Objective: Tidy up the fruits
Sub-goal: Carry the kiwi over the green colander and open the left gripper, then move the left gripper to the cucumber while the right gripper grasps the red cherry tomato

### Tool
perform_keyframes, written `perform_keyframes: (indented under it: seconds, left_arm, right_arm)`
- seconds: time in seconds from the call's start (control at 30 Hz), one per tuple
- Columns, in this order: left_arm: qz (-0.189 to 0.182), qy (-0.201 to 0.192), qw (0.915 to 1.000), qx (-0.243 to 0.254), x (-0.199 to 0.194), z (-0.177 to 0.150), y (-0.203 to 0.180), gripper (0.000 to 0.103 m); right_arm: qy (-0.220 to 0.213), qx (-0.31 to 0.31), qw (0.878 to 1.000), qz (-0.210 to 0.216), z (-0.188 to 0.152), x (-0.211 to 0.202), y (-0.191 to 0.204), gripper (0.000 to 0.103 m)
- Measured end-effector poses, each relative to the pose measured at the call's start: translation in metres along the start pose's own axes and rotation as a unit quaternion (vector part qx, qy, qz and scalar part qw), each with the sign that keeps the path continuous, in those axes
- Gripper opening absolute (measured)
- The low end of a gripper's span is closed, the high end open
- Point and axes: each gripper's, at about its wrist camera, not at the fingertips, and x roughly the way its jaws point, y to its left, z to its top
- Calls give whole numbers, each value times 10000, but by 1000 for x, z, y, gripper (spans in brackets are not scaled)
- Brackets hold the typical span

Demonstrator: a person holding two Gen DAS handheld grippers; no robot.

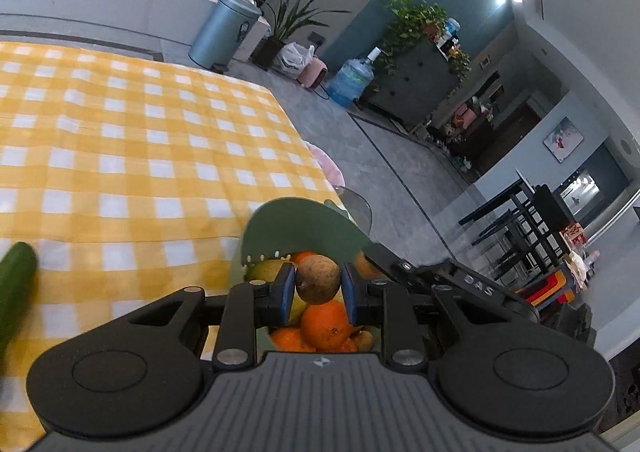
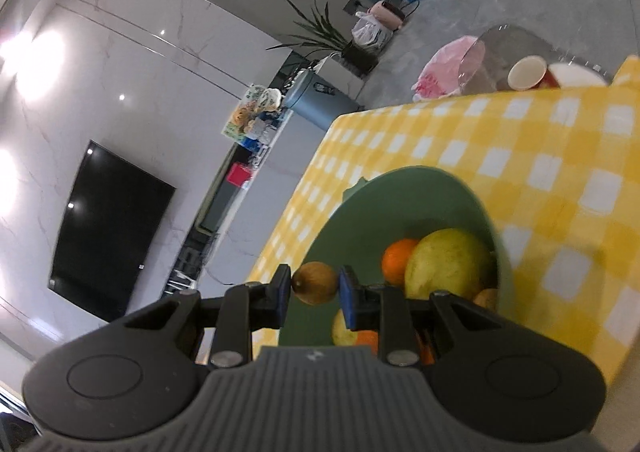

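Note:
A green bowl (image 1: 304, 228) stands on the yellow checked tablecloth (image 1: 120, 132) and holds oranges (image 1: 326, 324) and a yellow-green fruit (image 1: 266, 270). My left gripper (image 1: 318, 286) is shut on a small brown fruit (image 1: 318, 280) just above the bowl's contents. In the right wrist view the same green bowl (image 2: 400, 204) holds an orange (image 2: 398, 258) and a large yellow-green fruit (image 2: 448, 264). My right gripper (image 2: 314, 290) is shut on another small brown fruit (image 2: 314, 282) over the bowl's near rim. The right gripper's arm (image 1: 440, 276) shows in the left view beside the bowl.
A green cucumber (image 1: 14, 284) lies on the cloth at the left edge. A red paper cup (image 2: 528, 72) and a clear container (image 2: 500, 52) stand at the table's far corner. The table edge (image 1: 304, 148) drops to a grey floor with a bin (image 1: 224, 30) and plants.

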Motion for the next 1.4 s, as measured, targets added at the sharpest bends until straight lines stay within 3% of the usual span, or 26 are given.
perform_keyframes:
  seconds: [0.1,0.13,0.17,0.27,0.47,0.77,1.03,1.23,1.4]
  left_arm:
    - [-48,50,10000,27,7,-2,-3,27]
    - [-38,62,10000,37,8,-3,-4,27]
    - [-10,85,10000,42,10,-3,-4,27]
    - [19,121,9999,70,12,-5,-5,27]
    - [-13,167,9998,60,17,-9,-9,27]
    - [-39,65,10000,-35,25,-6,-10,27]
    - [166,-112,9998,-46,9,-7,-5,49]
    - [283,51,9996,28,1,-9,-5,69]
    - [218,149,9996,-24,-10,-12,-4,72]
  right_arm:
    - [50,79,9999,97,2,18,-1,27]
    - [102,63,9999,82,3,25,0,44]
    - [183,40,9998,0,4,30,0,52]
    - [210,-146,9996,-131,2,29,4,51]
    - [-423,232,9988,114,11,-7,-13,50]
    - [-443,223,9986,191,15,-9,-12,50]
    - [-374,167,9990,181,13,-10,-12,50]
    - [-298,-1,9995,69,11,-7,-8,51]
    - [-349,-395,9985,-119,9,-8,5,56]
